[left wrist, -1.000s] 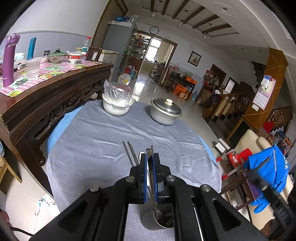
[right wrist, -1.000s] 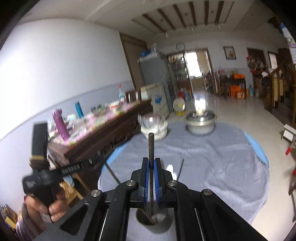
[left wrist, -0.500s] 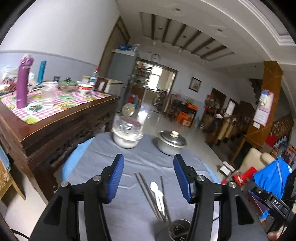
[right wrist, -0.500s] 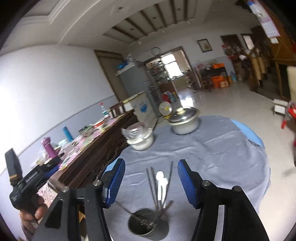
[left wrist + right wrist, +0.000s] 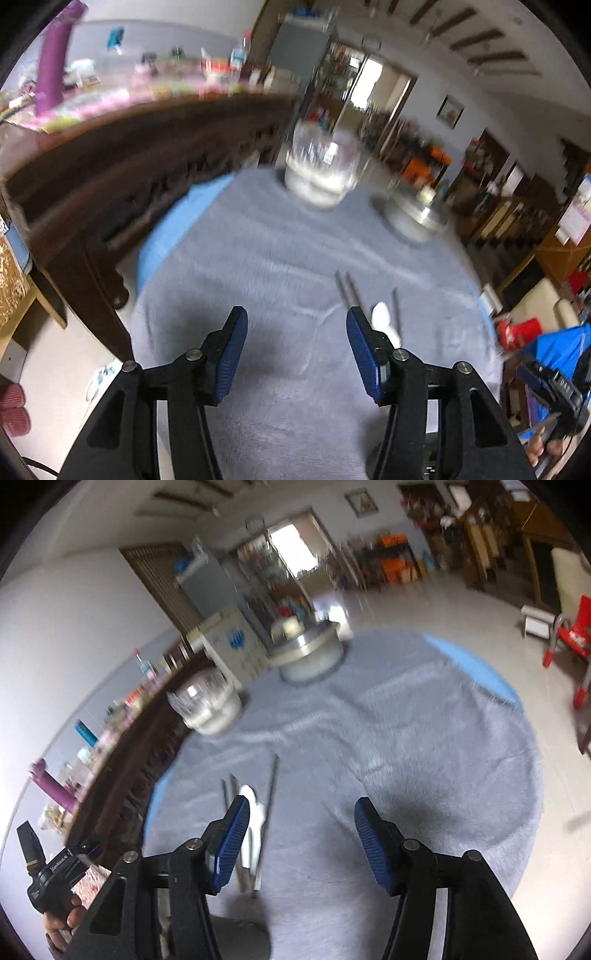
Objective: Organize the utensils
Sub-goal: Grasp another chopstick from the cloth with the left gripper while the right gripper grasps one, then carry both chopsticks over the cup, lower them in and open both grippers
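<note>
Two hand-held grippers, left [image 5: 295,349] and right [image 5: 301,836], spread wide, empty, above grey cloth [image 5: 280,258]; chopsticks [image 5: 345,286] nearby.

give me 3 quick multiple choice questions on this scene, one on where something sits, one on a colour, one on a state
1. The white spoon lies:
A. on the grey cloth
B. in the lidded pot
C. on the floor

2. The pads on the left gripper are:
A. red
B. blue
C. yellow

3. The right gripper is:
A. shut on a chopstick
B. shut on nothing
C. open

Answers: 1 A, it rests on the cloth among thin metal utensils; 2 B, both ribbed pads look blue; 3 C, its fingers stand wide apart, holding nothing.
</note>
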The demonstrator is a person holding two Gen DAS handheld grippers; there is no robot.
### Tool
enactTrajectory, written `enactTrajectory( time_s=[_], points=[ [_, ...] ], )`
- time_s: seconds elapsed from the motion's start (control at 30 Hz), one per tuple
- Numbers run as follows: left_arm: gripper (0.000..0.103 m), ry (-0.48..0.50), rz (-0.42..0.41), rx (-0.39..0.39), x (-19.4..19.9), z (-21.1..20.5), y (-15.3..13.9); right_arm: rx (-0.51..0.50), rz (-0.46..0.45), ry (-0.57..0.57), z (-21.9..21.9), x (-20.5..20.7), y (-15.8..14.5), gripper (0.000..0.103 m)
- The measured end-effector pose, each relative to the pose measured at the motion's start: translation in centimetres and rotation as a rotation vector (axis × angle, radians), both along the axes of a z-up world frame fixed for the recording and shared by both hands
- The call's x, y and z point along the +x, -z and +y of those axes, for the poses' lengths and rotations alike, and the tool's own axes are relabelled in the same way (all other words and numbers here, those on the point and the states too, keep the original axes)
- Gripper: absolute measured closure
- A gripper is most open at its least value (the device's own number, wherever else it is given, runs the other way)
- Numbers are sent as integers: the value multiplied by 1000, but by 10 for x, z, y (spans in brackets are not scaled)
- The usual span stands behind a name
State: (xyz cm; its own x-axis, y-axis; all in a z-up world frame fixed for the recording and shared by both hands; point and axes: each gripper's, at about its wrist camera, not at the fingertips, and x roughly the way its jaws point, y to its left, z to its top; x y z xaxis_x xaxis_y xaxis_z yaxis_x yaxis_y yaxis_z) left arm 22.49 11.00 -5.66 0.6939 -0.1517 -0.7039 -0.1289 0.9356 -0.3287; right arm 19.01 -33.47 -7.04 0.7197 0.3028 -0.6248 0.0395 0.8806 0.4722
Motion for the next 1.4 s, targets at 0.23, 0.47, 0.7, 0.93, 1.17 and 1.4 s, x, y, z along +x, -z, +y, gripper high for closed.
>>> enactTrajectory(
  time_s=[0.23,0.47,0.7,0.93,1.17,1.4],
  points=[
    [46,75,218,5,74,-24,42,-17,183,-137,20,96,45,54],
    [46,166,344,38,142,-58,63,-60,292,-277,73,191,71,54],
    [46,177,439,20,195,-75,83,-163,372,-313,112,247,96,54],
    [46,142,500,15,224,-87,103,-259,415,-310,129,269,111,54],
    [52,131,493,50,235,-102,112,-387,359,-310,147,267,109,73],
    [94,161,438,179,237,-118,109,-430,311,-344,149,261,107,95]
  ],
)
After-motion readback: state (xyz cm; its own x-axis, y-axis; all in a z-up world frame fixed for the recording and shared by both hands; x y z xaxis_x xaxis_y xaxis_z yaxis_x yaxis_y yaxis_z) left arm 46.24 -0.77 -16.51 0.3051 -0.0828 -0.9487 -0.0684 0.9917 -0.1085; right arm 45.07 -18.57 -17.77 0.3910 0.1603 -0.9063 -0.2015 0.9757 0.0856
